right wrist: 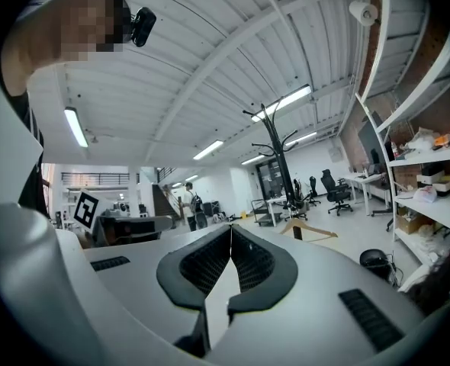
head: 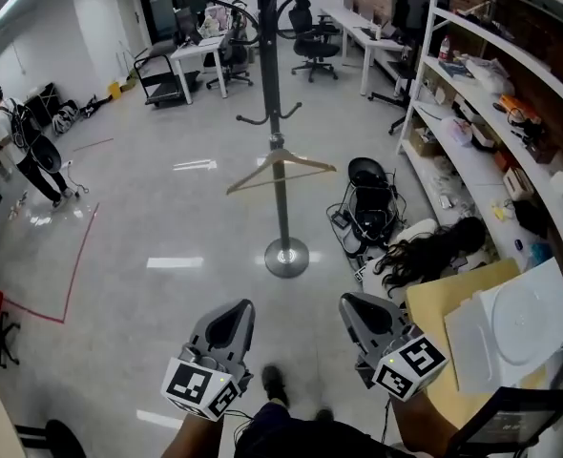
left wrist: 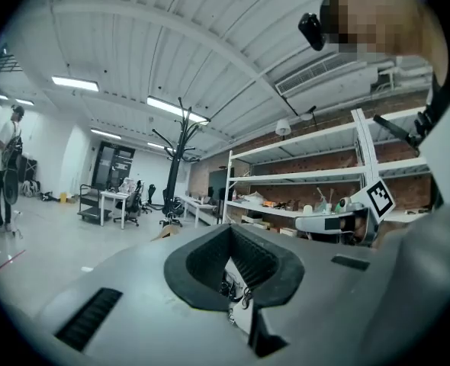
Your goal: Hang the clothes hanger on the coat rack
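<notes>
The dark coat rack (head: pixel 274 113) stands on its round base a few steps ahead in the head view. A wooden clothes hanger (head: pixel 281 171) hangs from one of its lower hooks. My left gripper (head: pixel 239 307) and right gripper (head: pixel 351 301) are side by side low in that view. Both point toward the rack, well short of it, with their jaws together and nothing between them. In the left gripper view the rack (left wrist: pixel 179 145) rises beyond the shut left gripper (left wrist: pixel 230 228). The right gripper view shows the rack (right wrist: pixel 274 155) and the hanger (right wrist: pixel 309 228) past the shut right gripper (right wrist: pixel 230 227).
White shelving (head: pixel 491 122) full of items runs along the right. Near the rack's base are a black bin (head: pixel 367 173), cables, and a dark shaggy bundle (head: pixel 432 250). Cardboard (head: pixel 448 303) lies at lower right. A person (head: pixel 19 141) stands far left; desks and chairs (head: pixel 312 29) are behind.
</notes>
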A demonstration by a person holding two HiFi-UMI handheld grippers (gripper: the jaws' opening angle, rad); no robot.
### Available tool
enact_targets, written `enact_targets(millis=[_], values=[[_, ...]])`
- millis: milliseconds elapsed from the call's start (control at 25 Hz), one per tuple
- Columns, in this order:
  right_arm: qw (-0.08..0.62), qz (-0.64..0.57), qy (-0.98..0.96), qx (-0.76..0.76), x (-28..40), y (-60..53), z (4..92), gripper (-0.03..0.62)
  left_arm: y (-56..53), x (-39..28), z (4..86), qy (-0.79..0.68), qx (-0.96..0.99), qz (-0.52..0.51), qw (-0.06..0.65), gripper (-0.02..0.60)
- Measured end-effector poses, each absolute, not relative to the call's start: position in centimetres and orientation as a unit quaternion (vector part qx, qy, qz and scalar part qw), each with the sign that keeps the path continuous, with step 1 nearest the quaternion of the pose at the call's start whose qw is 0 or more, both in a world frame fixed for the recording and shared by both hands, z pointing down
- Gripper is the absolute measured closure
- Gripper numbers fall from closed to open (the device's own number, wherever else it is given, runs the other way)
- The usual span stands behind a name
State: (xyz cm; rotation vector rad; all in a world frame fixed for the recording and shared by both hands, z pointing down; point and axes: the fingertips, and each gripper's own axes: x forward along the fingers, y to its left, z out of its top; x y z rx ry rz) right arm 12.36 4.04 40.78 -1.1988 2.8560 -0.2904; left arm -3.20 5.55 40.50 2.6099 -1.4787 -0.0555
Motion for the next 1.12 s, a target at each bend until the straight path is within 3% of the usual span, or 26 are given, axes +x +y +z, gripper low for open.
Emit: enact_targets(millis=[560,1120], values=[[0.027,-0.095,0.915,-0.392,17.4,13.9,39.7,0.589,17.1,-0.1,39.7,-0.531,0.843,-0.008,0.085,0.583],[0.007,-0.082,0.894,-0.441,13.4,26.9,40.2,0.589,30.0,-6.0,41.4,-0.528,0.845,-0.006,0.087,0.583]])
